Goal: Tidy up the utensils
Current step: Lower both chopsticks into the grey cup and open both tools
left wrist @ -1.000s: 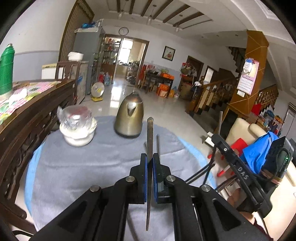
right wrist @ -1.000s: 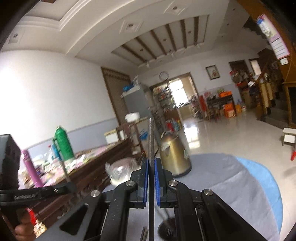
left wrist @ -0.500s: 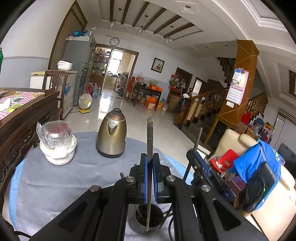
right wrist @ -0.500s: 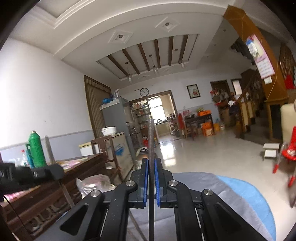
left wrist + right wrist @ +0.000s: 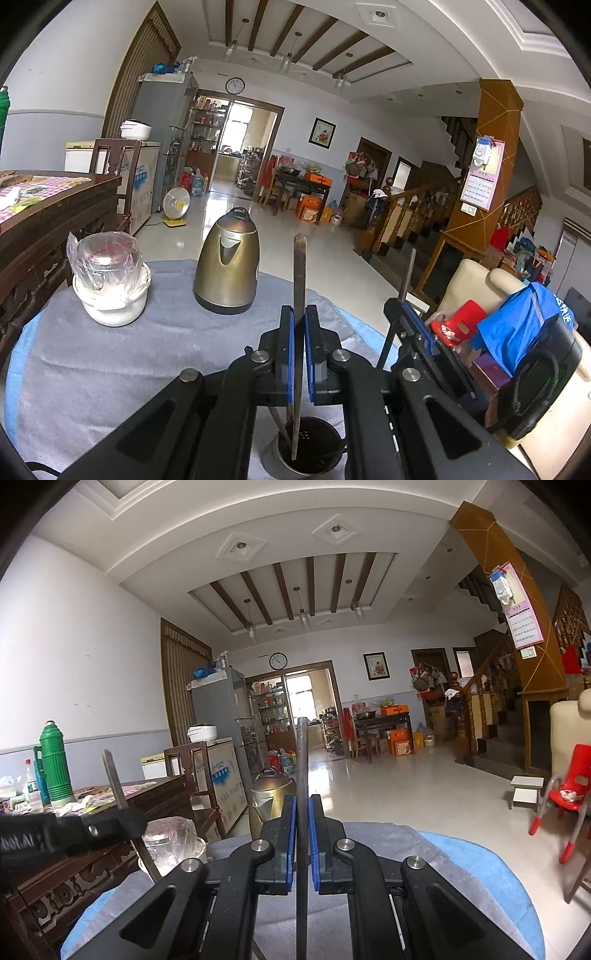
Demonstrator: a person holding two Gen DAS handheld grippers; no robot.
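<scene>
My left gripper (image 5: pixel 299 317) is shut on a flat metal utensil handle (image 5: pixel 298 266) held upright; its lower end hangs inside a dark metal holder cup (image 5: pixel 310 448) on the grey cloth, beside another utensil in the cup. My right gripper (image 5: pixel 303 808) is shut on a second metal utensil handle (image 5: pixel 302 753), also upright; its lower end is hidden. The right gripper shows at the right of the left wrist view (image 5: pixel 410 317), and the left gripper shows at the left of the right wrist view (image 5: pixel 122 819).
A round table with a grey cloth (image 5: pixel 110 354) bears a brass kettle (image 5: pixel 227 266) and a white pot with a plastic-wrapped glass lid (image 5: pixel 110 273). A dark wooden sideboard (image 5: pixel 48 221) stands left. A cream chair (image 5: pixel 476 288) with blue cloth stands right.
Both grippers have risen and tilted upward. The left one has moved over the holder cup, so its utensil's lower end now hangs inside the cup. Both grips are unchanged.
</scene>
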